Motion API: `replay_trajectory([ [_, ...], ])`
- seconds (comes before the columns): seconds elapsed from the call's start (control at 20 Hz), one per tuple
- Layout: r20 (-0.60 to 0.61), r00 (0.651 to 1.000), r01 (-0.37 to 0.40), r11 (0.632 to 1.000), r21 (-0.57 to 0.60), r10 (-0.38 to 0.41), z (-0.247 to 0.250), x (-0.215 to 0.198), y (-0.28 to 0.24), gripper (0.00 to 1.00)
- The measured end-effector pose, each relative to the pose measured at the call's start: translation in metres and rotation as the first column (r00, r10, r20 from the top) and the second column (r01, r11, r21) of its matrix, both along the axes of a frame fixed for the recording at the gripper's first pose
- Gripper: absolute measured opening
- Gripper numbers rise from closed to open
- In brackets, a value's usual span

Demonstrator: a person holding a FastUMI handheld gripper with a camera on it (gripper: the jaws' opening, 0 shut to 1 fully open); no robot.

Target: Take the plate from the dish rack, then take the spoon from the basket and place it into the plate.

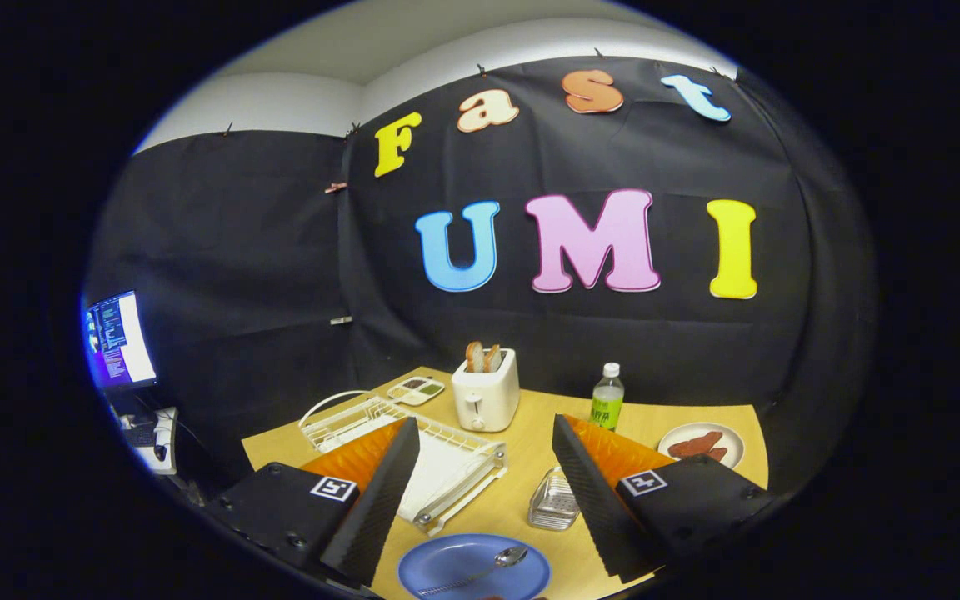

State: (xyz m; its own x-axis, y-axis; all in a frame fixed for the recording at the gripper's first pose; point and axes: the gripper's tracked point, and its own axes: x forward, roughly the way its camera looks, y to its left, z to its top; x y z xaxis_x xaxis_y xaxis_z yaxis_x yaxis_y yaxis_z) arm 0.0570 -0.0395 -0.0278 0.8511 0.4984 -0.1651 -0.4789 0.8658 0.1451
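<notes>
Blue round plate (473,569) lies on the light wooden surface (530,492) between the fingers of the hand-held gripper (484,492), close under them, and a silver metal spoon (480,569) rests in it, its bowl pointing toward two o'clock. The fingers stand wide apart and grip nothing. From the plate, the white wire dish rack (413,446) sits at about eleven o'clock, partly behind the left finger, and a small clear basket (553,500) is at one o'clock, just beside the right finger. Straight ahead at twelve o'clock, farther back on the surface, stands a white toaster (487,390) with slices of toast (482,357) sticking out of its slots. A small divided dish (416,388) is to its left. A clear bottle with a green label (607,397) is at one o'clock, and a white plate holding brown food (702,444) lies at two o'clock. Black cloth walls close the booth behind the surface; a lit monitor (117,340) glows at nine o'clock.
</notes>
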Motion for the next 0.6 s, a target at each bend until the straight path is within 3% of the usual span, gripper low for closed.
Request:
replay_trajectory([
  [0.2,0.068,0.981,0.186,0.981,-0.056,-0.182,0.025,0.008,-0.034,0.98],
  [0.6,0.025,0.908,0.419,0.907,-0.034,-0.419,0.035,-0.025,-0.057,0.98],
])
